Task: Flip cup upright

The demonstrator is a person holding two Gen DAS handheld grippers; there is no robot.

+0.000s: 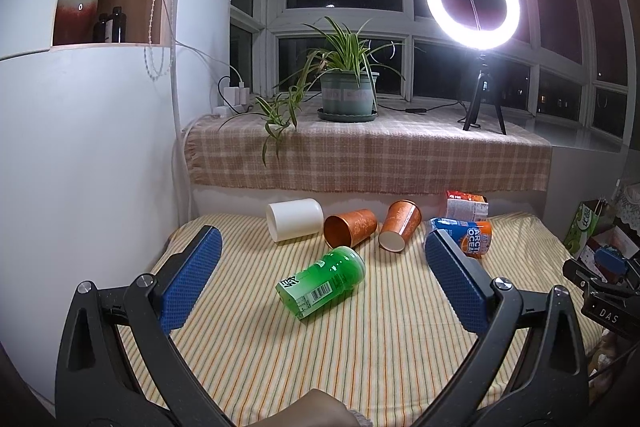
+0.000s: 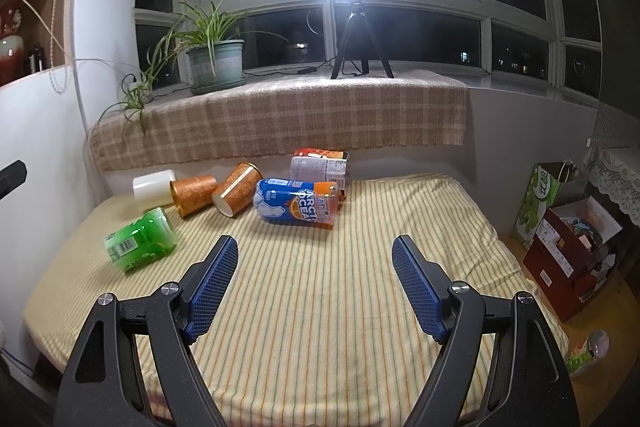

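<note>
Several cups lie on their sides on the striped table [image 1: 360,347]. A green cup [image 1: 322,282] lies nearest, between my left gripper's open fingers. Behind it lie a white cup [image 1: 295,219], an orange cup [image 1: 351,227] with its mouth facing me, and a second orange cup [image 1: 400,225]. A blue-orange Arctic Ocean cup [image 1: 466,235] lies at the right. My left gripper [image 1: 324,251] is open and empty. My right gripper [image 2: 316,255] is open and empty, short of the Arctic Ocean cup [image 2: 298,206]. The green cup [image 2: 140,239] lies to its left.
A red-white cup [image 2: 320,165] lies at the table's back edge by the wall. Above it, a checked cloth ledge [image 1: 380,159] holds a potted plant [image 1: 348,87] and a ring light on a tripod [image 1: 474,9]. Boxes [image 2: 572,247] stand on the floor at the right.
</note>
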